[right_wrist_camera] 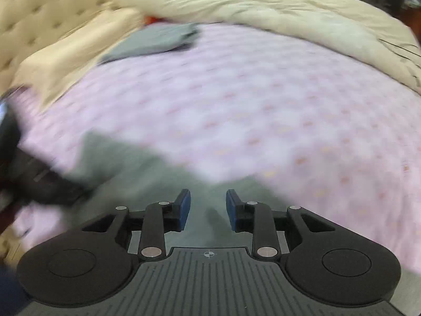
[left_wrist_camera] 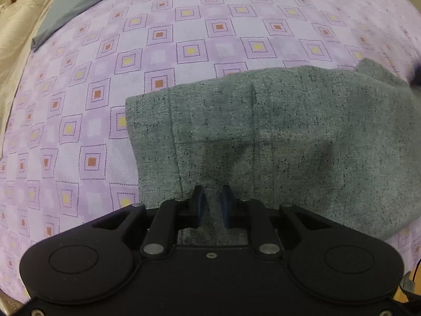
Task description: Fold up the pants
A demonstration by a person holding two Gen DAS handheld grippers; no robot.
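Pants (left_wrist_camera: 276, 142) of speckled grey cloth lie folded on the purple checked bedsheet (left_wrist_camera: 184, 39), a sharp picture in the left wrist view, where seams and a pocket line show. The right wrist view is smeared by blur and shows the same pants (right_wrist_camera: 136, 168) only as a grey patch, but it alone takes in the cream quilted headboard (right_wrist_camera: 39, 8) and the cream duvet (right_wrist_camera: 276, 8) heaped along the far edge.

The left gripper (left_wrist_camera: 211, 205) sits low over the near edge of the pants, its blue pads close together with cloth showing in the narrow gap; whether they pinch it I cannot tell. The right gripper (right_wrist_camera: 208, 208) hovers above the pants with its fingers spread apart, holding nothing. A dark blurred shape at the left edge of the right view cannot be made out.

Two grippers are in view, and one pair of pants being worked. One more folded grey garment (left_wrist_camera: 79, 2) lies well apart near the headboard, with a scrap of something red (right_wrist_camera: 151, 19) beside it.
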